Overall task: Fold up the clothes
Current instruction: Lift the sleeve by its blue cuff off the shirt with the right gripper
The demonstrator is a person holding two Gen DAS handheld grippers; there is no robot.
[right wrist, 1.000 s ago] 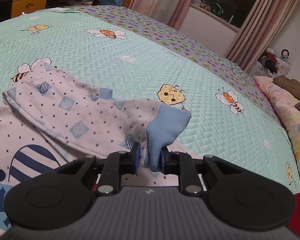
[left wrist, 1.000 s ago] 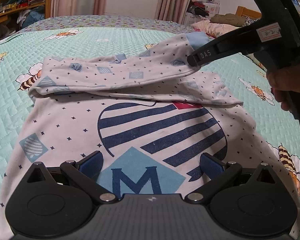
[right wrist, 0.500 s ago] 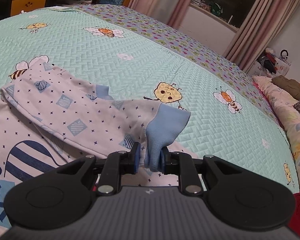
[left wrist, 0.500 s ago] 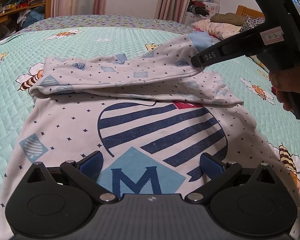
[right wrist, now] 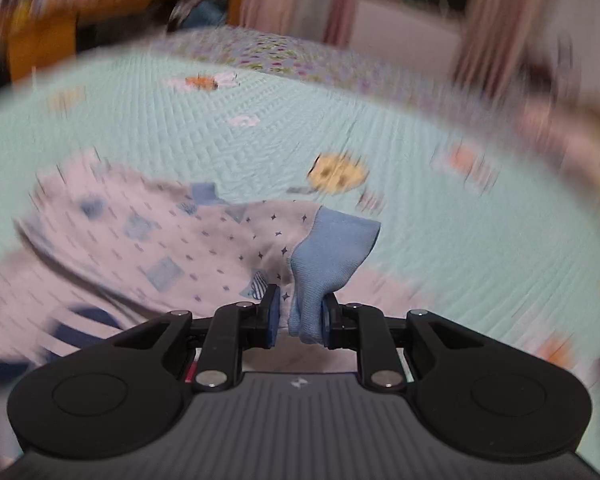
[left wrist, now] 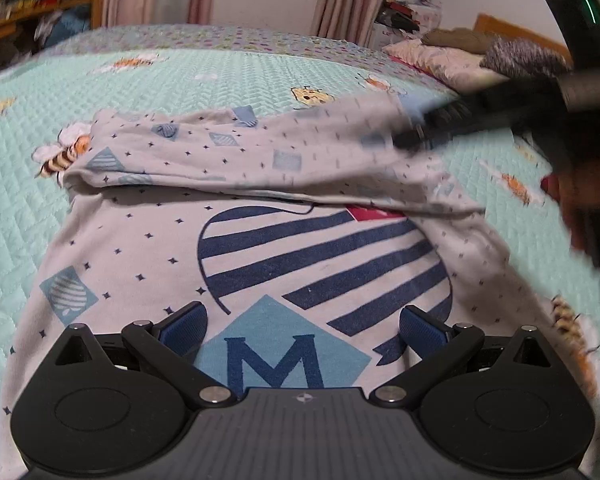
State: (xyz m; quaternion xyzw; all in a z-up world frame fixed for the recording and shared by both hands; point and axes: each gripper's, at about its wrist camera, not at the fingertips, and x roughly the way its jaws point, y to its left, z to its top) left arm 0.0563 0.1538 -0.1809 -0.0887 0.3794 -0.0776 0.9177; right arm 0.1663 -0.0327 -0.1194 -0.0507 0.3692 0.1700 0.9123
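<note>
Since the shirt (left wrist: 260, 264) lies face up on the bed (left wrist: 180, 80) with its striped print and big M showing, it makes sense that only the sleeve is being worked right now. The right gripper (right wrist: 298, 322) has its jaws pinched narrow on the blue cuff (right wrist: 332, 244), so the cuff bunches into a little fan above the pads. Grabbing the cuff is the smart spot: it's the thick end of the sleeve (left wrist: 240, 148), and pulling there drags the whole tube of fabric along without crumpling the body.

From the left wrist view the sleeve runs across the top of the shirt, near the collar end, lifted at its right end where the right gripper bites it and lying flat at the left shoulder. My guess is it's being laid across the chest as a fold-in, before the body gets folded.

Meanwhile the left gripper (left wrist: 302, 330) has its jaws spread wide, nothing between them, low over the bottom part of the shirt around the M. Can't tell if the pads actually touch the cloth. Probably it's parked there to pin the hem if the shirt starts sliding with the sleeve pull.

Right view is pretty blurry, so fine detail out there is a wash.
</note>
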